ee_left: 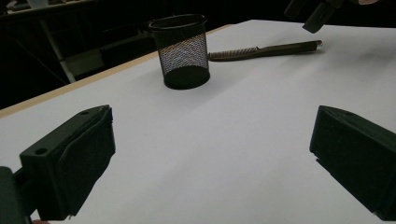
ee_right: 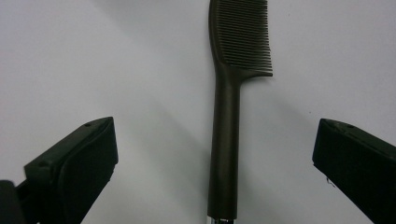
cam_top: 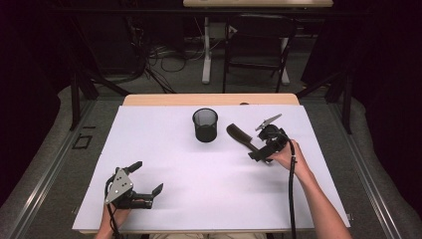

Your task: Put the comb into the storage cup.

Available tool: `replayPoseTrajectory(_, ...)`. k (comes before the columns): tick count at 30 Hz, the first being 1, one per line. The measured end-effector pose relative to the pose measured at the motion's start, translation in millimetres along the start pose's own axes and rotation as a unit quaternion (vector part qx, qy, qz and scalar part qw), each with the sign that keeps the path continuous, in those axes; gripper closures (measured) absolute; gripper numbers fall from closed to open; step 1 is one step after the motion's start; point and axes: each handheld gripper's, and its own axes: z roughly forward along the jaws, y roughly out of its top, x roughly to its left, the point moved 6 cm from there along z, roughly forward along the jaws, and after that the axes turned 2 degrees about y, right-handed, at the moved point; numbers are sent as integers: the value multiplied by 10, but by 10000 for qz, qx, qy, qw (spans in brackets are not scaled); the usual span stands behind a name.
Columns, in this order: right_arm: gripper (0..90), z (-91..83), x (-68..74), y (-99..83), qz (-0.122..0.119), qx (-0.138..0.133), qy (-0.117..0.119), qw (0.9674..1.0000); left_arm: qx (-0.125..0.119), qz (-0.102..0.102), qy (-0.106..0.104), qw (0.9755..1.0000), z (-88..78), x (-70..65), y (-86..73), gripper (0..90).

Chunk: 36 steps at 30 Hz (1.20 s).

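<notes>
Where comb (cam_top: 240, 136) lies, cup (cam_top: 205, 125) beside

The left tool (ee_left: 212, 154) hovers wide apart over the white table (ee_left: 243, 130) — mesh cup (ee_left: 181, 50) and comb (ee_left: 266, 49) lie beyond.

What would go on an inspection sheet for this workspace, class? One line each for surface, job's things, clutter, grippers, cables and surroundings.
Surface: white sheet covering a wooden table, its far edge bare.
Job's things: black mesh cup standing upright, nothing seen inside; dark comb lying flat to the cup's right.
Clutter: nothing seen.
Grippers: left gripper open, resting near the front left; right gripper open, jaws either side of the comb's handle, not touching it.
Cables: one black cable trailing along the right forearm; cords on the floor beyond the table.
Surroundings: dark room, folding chair, another table behind.
</notes>
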Motion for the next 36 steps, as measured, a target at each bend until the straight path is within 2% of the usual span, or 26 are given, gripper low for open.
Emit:
replayPoseTrajectory(2,0,17,10,25,28,42,43,10000,-13,-5,-4,10000,-5,-6,1,4)
replayPoseTrajectory(7,0,80,1,78,-73,106,41,9999,-29,-19,11,10000,-23,8,1,4)
replayPoseTrajectory(17,0,167,-55,183,43,275,80,9996,-11,-10,9,10000,-33,-3,-4,4)
replayPoseTrajectory(18,0,176,-68,193,-10,282,95,9996,-17,-9,17,10000,-38,0,-6,3)
replayPoseTrajectory(19,0,182,-63,198,56,326,82,9994,-11,-6,29,10000,-44,6,-8,3)
replayPoseTrajectory(22,5,226,-87,215,20,412,2,9991,-36,-42,54,10000,-49,17,-5,4)
replayPoseTrajectory(23,23,233,-86,214,77,469,-41,9989,-34,-44,51,10000,-43,18,-5,4)
replayPoseTrajectory(24,56,253,-102,225,-20,536,-18,9986,-22,-32,43,10000,-34,18,-6,4)
replayPoseTrajectory(26,73,264,-102,230,3,534,-27,9986,-7,-14,12,10000,-17,7,-6,3)
replayPoseTrajectory(28,149,274,-98,236,-19,602,-27,9982,2,-3,-8,10000,-8,-5,-5,3)
replayPoseTrajectory(29,158,281,-101,241,-39,645,-43,9979,3,-4,-7,10000,-7,-5,-6,4)
replayPoseTrajectory(30,211,293,-105,244,-33,642,-86,9979,13,-4,-4,10000,-7,-2,-7,4)
replayPoseTrajectory(31,264,292,-92,236,125,757,-158,9969,14,-5,-3,10000,-11,2,-9,3)
replayPoseTrajectory(32,297,311,-116,244,-29,743,-162,9971,7,-28,2,10000,-14,4,-9,3)
replayPoseTrajectory(34,376,330,-120,240,-34,808,-165,9966,5,-24,12,10000,-19,8,-9,3)
replayPoseTrajectory(35,408,339,-104,232,95,847,-171,9962,2,-26,14,10000,-19,9,-9,3)
replayPoseTrajectory(36,447,352,-123,232,-20,853,-151,9962,4,-31,6,10000,-17,6,-9,3)
